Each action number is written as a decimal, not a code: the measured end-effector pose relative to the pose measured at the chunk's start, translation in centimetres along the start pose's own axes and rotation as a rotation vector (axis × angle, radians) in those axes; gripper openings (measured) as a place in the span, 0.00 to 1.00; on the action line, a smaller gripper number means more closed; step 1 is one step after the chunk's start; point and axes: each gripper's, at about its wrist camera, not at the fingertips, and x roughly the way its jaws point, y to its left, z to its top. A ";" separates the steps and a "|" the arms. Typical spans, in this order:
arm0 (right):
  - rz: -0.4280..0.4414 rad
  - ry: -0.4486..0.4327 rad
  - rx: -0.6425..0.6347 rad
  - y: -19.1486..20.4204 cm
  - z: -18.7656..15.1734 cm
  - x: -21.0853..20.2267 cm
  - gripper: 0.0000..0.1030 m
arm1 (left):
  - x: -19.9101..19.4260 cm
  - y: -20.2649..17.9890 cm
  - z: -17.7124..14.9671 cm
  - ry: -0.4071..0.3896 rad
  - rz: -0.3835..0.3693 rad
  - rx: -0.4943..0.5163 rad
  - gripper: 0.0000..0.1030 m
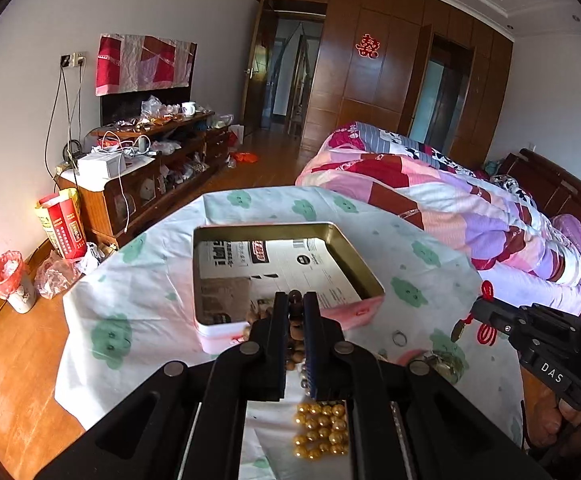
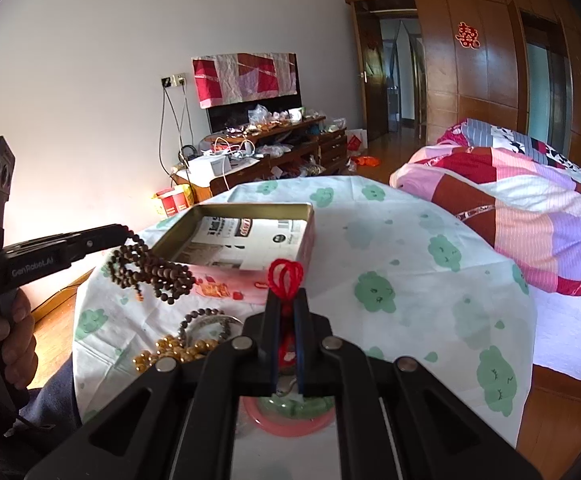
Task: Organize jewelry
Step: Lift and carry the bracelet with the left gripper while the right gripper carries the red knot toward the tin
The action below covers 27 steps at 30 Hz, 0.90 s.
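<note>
An open pink tin box [image 1: 364, 307] lined with printed paper stands on a cloth-covered table; it also shows in the right wrist view [image 2: 306, 240]. My left gripper [image 1: 295, 300] is shut on a brown wooden bead string [image 2: 150, 272], held just above the tin's near edge. My right gripper [image 2: 286, 300] is shut on a red knotted cord ornament [image 2: 286, 276], held above the table right of the tin; its red cord and brass charm show in the left wrist view [image 1: 486, 332].
A gold bead bracelet [image 1: 322, 428], a silver ring [image 1: 399, 337], a dark bead bracelet [image 2: 198, 318] and a pink bangle [image 2: 290, 424] lie on the table near me. A bed [image 1: 470, 200] stands right, a cluttered cabinet [image 1: 150, 168] left.
</note>
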 end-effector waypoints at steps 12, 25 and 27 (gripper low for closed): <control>0.020 -0.030 -0.046 0.3 3.2 0.9 0.08 | 0.2 0.5 2.2 -0.034 0.028 0.028 0.06; 0.039 -0.032 -0.084 0.8 6.1 3.4 0.08 | 1.9 1.3 4.4 -0.053 0.059 0.042 0.06; 0.043 -0.030 -0.085 0.9 6.6 3.9 0.08 | 2.3 1.5 4.5 -0.050 0.065 0.039 0.06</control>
